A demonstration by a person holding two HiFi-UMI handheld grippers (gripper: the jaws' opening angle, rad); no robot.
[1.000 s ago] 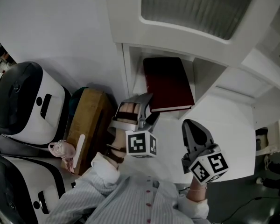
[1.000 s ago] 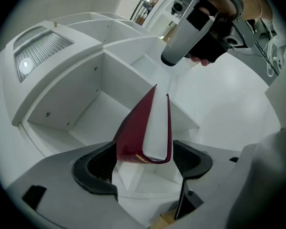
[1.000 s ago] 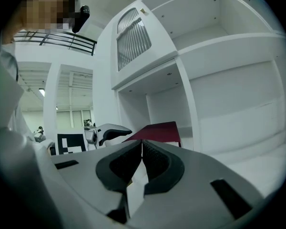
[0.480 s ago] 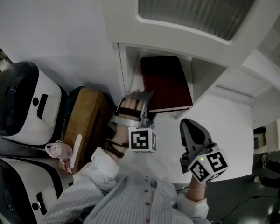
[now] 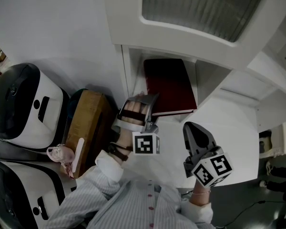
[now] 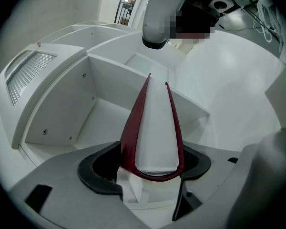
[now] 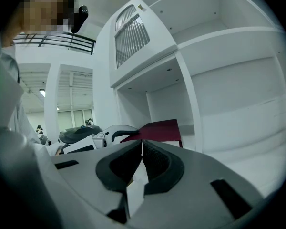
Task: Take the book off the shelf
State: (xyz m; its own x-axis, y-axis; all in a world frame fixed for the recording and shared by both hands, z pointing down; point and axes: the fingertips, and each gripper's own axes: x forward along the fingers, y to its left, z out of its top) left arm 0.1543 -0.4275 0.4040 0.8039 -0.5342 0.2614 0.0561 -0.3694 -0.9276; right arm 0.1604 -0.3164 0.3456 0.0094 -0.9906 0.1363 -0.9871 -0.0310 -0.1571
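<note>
A dark red book (image 5: pixel 169 85) lies flat in the open white shelf compartment (image 5: pixel 129 70), with its near end sticking out over the ledge. My left gripper (image 5: pixel 151 104) is at the book's near left corner. In the left gripper view the book (image 6: pixel 155 128) runs straight away from me between the jaws of this gripper (image 6: pixel 150 163). They are closing, and both covers touch the pads. My right gripper (image 5: pixel 191 130) hovers shut over the white ledge, to the right of and below the book. It (image 7: pixel 142 149) holds nothing, and the book (image 7: pixel 157 130) shows beyond it.
A white ledge (image 5: pixel 229 128) spreads out below the compartment. Left of the shelf stand a brown box (image 5: pixel 88 123), a pink item (image 5: pixel 62 154) and two white-and-black machines (image 5: pixel 24 104). Above the compartment is a louvred panel (image 5: pixel 200 8).
My left gripper has slid a little further onto the book's near end. The book and the right gripper have hardly moved.
</note>
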